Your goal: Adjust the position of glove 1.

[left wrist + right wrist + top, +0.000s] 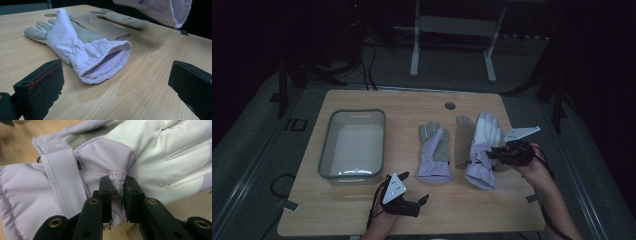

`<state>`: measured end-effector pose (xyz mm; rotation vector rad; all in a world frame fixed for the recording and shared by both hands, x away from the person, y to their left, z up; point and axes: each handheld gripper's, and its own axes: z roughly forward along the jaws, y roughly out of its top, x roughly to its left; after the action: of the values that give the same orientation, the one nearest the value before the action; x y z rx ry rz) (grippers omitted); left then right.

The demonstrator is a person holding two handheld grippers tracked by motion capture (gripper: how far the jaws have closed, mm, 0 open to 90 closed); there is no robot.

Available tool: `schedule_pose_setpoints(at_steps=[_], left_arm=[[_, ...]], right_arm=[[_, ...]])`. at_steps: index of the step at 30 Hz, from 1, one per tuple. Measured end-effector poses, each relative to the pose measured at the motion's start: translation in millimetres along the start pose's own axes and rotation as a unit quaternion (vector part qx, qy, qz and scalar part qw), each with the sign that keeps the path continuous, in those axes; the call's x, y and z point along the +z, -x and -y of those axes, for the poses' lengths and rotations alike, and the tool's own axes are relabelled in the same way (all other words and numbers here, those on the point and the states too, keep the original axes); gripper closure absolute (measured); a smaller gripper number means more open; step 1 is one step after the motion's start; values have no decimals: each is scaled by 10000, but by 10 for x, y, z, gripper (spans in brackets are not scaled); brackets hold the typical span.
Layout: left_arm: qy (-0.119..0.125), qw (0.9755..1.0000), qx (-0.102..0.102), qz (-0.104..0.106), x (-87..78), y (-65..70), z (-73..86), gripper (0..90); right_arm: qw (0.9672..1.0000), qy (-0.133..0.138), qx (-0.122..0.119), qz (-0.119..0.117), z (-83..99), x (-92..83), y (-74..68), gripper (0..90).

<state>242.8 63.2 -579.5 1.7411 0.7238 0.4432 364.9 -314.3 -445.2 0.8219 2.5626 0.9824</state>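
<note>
The wooden table (362,210) spreads under everything, pale and grained, with a small round hole (450,105) near its far edge. On its left part sits the clear plastic bin (328,150), a rounded rectangular tub. Right of the bin, near the middle of the table, the first glove (434,152) lies flat, palm side up, lilac with a grey palm, its cuff turned toward me; in my left gripper view that ribbed cuff gapes open just ahead of my jaws. Further right is the second glove (482,150), lilac with white fingers, which I hold at the wrist with my right gripper (493,154): in my right gripper view the jaws are narrow and pinch a fold of lilac fabric (117,185) bearing a small printed label, next to the glove's strap (60,180). From my left gripper view, this glove's cuff end hangs above the table with its shadow beneath it. My left gripper (419,192) rests low over the near part of the table, just short of the first glove's cuff, its two black jaws standing wide apart with nothing between them but bare wood.
</note>
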Motion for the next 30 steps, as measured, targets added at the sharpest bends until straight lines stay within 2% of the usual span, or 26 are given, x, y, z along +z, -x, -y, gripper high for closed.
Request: schedule_pose_setpoints(at_steps=[5, 12, 22, 26, 30], left_arm=[[5, 10000, 1, 5, 0, -1, 1, 4], [-7, 10000, 8, 19, 1, -1, -1, 4], [-3, 10000, 28, 18, 0, 4, 0, 4], [4, 10000, 19, 18, -2, 0, 1, 4], [27, 10000, 17, 13, -6, 1, 2, 4]], right_arm=[[9998, 85, -184, 28, -226, -36, -12, 779], [9989, 149, -446, -79, -567, 70, -68, 779], [9951, 52, -850, -502, -953, 455, -281, 778], [9939, 3, -939, -572, -1064, 559, -351, 778], [9922, -183, -1054, -637, -1168, 731, -436, 777]])
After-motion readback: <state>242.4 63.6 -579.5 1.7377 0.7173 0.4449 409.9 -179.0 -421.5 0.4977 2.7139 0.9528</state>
